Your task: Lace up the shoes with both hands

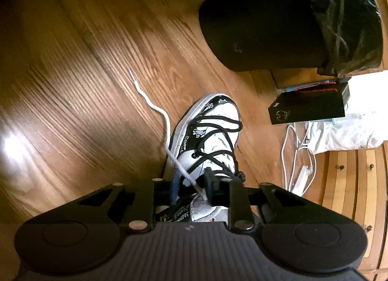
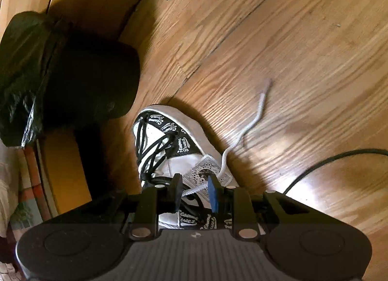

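Down on the wooden floor [image 1: 84, 62] sits a black-and-white sneaker [image 1: 213, 120], toe pointing away, criss-crossed with a loose black lace [image 1: 218, 135]. A white lace [image 1: 155, 108] trails off its side, the free tip lying well out on the boards. The left claw [image 1: 191, 184] hovers over the upper eyelets, fingers drawn narrow with the white lace running between them; whether the pads truly pinch it I cannot tell. The right claw [image 2: 195, 193] stands partly open above the sneaker's collar, the white lace [image 2: 242, 133] crossing the gap and, it seems, not squeezed.

The step looks like securing that white lace near the eyelet. Best practice, I'd say: grip close to the shoe, keep the strand taut but not yanked, and let the other claw steady the upper so the sneaker doesn't skid. Watch the black lace, since snagging it would tangle everything.
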{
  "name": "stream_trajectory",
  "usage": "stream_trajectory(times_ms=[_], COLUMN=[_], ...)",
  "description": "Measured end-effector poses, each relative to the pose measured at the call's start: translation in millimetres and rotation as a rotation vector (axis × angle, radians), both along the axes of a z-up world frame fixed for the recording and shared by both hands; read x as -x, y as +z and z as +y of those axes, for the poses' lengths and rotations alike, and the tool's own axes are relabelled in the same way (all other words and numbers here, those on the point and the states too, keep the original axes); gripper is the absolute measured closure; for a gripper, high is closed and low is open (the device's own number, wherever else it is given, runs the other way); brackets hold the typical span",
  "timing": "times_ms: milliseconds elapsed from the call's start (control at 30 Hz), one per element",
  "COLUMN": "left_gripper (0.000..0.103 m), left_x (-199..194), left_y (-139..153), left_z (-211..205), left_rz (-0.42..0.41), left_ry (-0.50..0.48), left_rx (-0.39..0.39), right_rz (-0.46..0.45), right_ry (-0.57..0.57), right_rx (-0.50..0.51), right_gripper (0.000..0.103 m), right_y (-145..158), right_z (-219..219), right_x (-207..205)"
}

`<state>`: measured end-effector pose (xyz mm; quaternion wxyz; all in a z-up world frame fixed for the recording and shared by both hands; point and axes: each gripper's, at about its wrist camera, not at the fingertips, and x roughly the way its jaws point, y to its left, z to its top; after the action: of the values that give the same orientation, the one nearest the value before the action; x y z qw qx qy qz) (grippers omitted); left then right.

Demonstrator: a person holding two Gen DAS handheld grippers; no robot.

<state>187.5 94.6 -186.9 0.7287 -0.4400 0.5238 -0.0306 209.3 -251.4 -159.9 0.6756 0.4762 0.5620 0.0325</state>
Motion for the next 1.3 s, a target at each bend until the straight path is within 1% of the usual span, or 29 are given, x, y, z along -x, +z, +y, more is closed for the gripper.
stream_trajectory(times_ms=[100, 200, 367, 533, 667, 833, 967, 1000, 1100, 1167, 1267, 1300], left_gripper=[0.091, 0.091, 0.092, 0.092, 0.091, 0.089, 0.089, 0.089, 0.089, 0.089, 0.089, 0.089], left_x=[-1, -2, -2, -3, -2, -2, -3, -4, -5, -6, -7, -7], left_y=[2, 0, 0, -2, -2, -4, -5, -5, -6, -6, -6, -5], left_z=[-2, 0, 0, 2, 2, 3, 2, 2, 2, 1, -1, -2], left_rz=[-0.011, -0.004, -0.003, 0.007, 0.014, 0.021, 0.022, 0.021, 0.018, 0.016, 0.013, 0.009], left_ry=[-0.011, -0.004, 0.004, 0.013, 0.019, 0.022, 0.022, 0.021, 0.018, 0.013, 0.004, 0.001], left_rx=[-0.009, -0.004, -0.001, 0.013, -0.005, 0.011, 0.019, 0.02, 0.031, 0.041, 0.052, 0.044], right_rz=[0.011, 0.018, 0.023, 0.025, 0.039, 0.053, 0.07, 0.074, 0.077, 0.059, 0.003, -0.01], right_ry=[-0.006, -0.023, -0.01, -0.018, -0.023, -0.029, -0.056, -0.063, -0.071, -0.069, -0.023, -0.012], right_rx=[-0.011, -0.028, -0.028, -0.046, -0.05, -0.055, -0.084, -0.092, -0.098, -0.091, -0.054, -0.043], right_gripper=[0.078, 0.078, 0.078, 0.078, 0.076, 0.076, 0.075, 0.073, 0.073, 0.073, 0.075, 0.082], right_y=[-2, -3, -2, 0, -3, -5, -9, -11, -12, -11, -5, -2], right_z=[3, 0, 1, 0, 1, 1, 0, 1, 2, 4, 11, 13], right_x=[0, 0, -1, 1, 1, 1, 2, 2, 2, 2, 0, -1])
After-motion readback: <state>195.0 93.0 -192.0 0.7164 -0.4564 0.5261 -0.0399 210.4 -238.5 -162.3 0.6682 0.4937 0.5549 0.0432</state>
